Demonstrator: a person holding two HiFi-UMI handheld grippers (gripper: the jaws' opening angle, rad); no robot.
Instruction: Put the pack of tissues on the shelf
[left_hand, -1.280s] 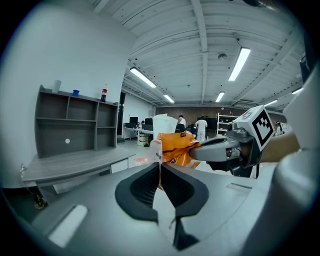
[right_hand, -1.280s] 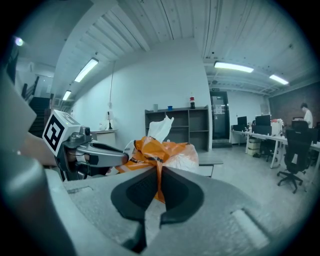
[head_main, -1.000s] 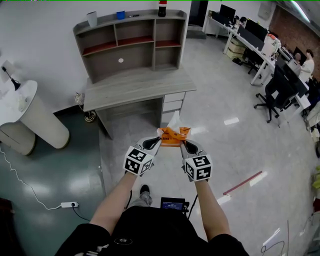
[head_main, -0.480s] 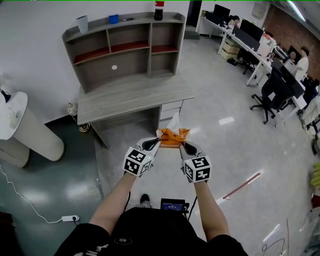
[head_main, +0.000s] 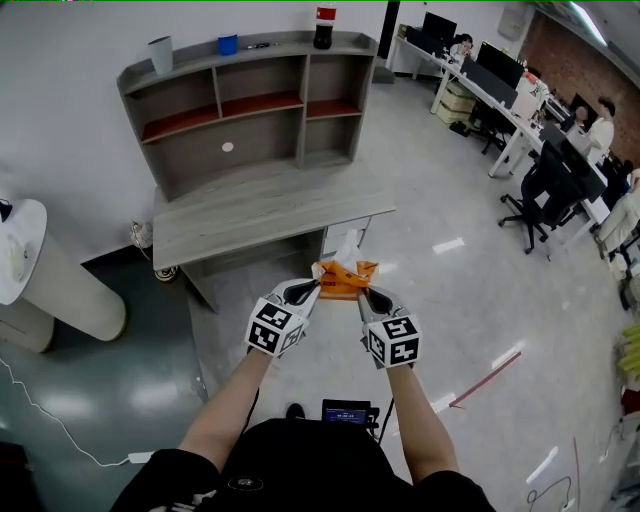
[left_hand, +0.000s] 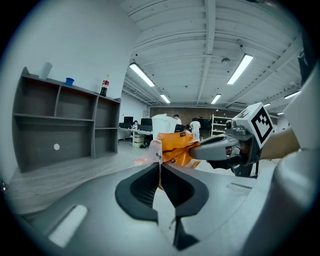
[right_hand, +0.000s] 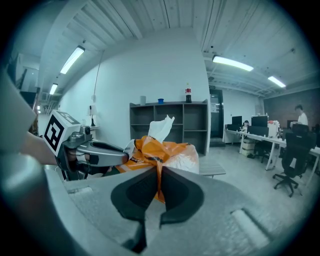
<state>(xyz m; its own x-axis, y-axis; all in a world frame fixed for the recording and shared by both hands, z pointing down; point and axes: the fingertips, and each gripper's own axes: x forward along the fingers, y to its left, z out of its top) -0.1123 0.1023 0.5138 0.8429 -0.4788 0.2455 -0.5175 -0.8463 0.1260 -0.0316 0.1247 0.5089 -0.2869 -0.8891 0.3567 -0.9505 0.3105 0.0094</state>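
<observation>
An orange pack of tissues (head_main: 342, 277) with a white tissue sticking up hangs in the air between my two grippers. My left gripper (head_main: 314, 287) is shut on the pack's left edge, seen as thin wrapper pinched in the left gripper view (left_hand: 159, 159). My right gripper (head_main: 362, 291) is shut on its right edge, the orange wrapper (right_hand: 165, 155) caught between the jaws (right_hand: 159, 176). Ahead stands a grey desk (head_main: 260, 205) carrying a grey shelf unit (head_main: 245, 105) with open compartments against the white wall; the same shelf unit (right_hand: 170, 125) shows beyond the pack.
On the shelf unit's top stand a white cup (head_main: 160, 53), a blue cup (head_main: 228, 43) and a dark bottle (head_main: 324, 27). A white round stand (head_main: 45, 270) is at the left. Office desks, chairs (head_main: 535, 195) and people are at the right. A red strip (head_main: 487, 368) lies on the floor.
The desk and shelf unit have shifted lower and larger in the head view: I have come closer to them. Both grippers keep the same hold on the pack.
</observation>
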